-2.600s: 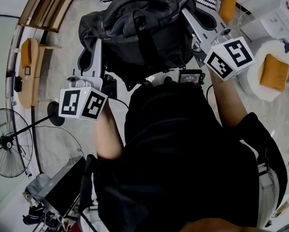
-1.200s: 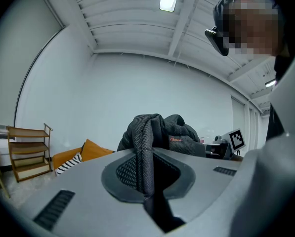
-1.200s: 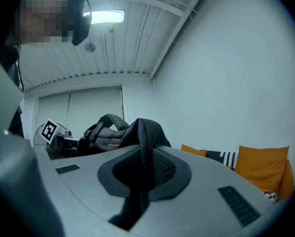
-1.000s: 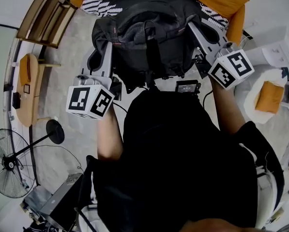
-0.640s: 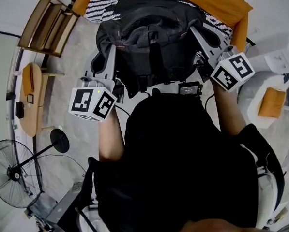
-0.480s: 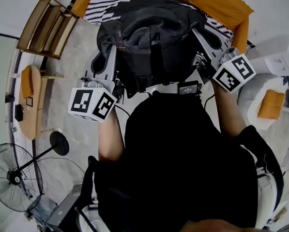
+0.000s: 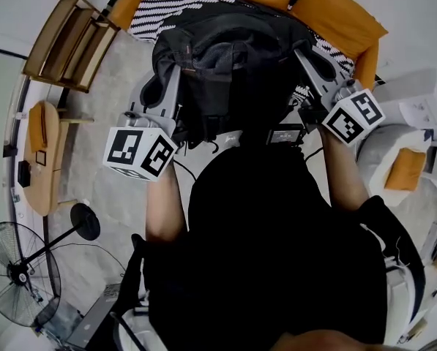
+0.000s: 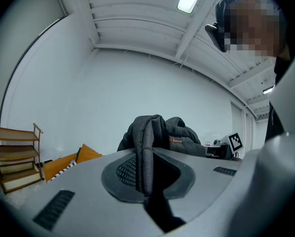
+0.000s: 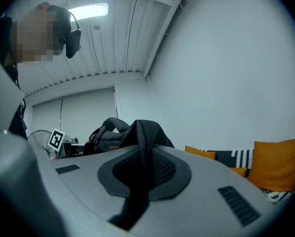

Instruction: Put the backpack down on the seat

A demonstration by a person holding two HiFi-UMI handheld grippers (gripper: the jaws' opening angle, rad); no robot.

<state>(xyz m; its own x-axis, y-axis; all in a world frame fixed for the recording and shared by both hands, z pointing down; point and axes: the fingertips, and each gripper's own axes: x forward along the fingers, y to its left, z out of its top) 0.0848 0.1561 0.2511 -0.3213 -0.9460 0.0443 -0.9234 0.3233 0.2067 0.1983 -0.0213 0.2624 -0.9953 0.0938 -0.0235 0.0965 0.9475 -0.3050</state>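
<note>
A black backpack [image 7: 229, 64] hangs in the air in front of me, held between both grippers over the front edge of an orange sofa [image 7: 339, 17]. A black-and-white striped throw [image 7: 156, 9] lies on the sofa. My left gripper [image 7: 167, 79] is shut on a black mesh shoulder strap [image 8: 143, 152] at the bag's left side. At the bag's right side my right gripper [image 7: 307, 53] is shut on the other mesh strap [image 9: 146, 154]. Both gripper views point up at the ceiling, and the bag's bulk [image 8: 184, 137] rises behind the jaws. The sofa seat is largely hidden under the bag.
A wooden shelf unit [image 7: 61, 28] stands at the left of the sofa. A low wooden table [image 7: 39, 141] and a standing fan [image 7: 17, 280] are further left. A white round seat with an orange cushion [image 7: 402, 168] and a white box [image 7: 423, 97] are at the right.
The backpack and both grippers have moved forward toward the sofa, and more of the sofa now shows above the bag. Both grips on the straps are unchanged.
</note>
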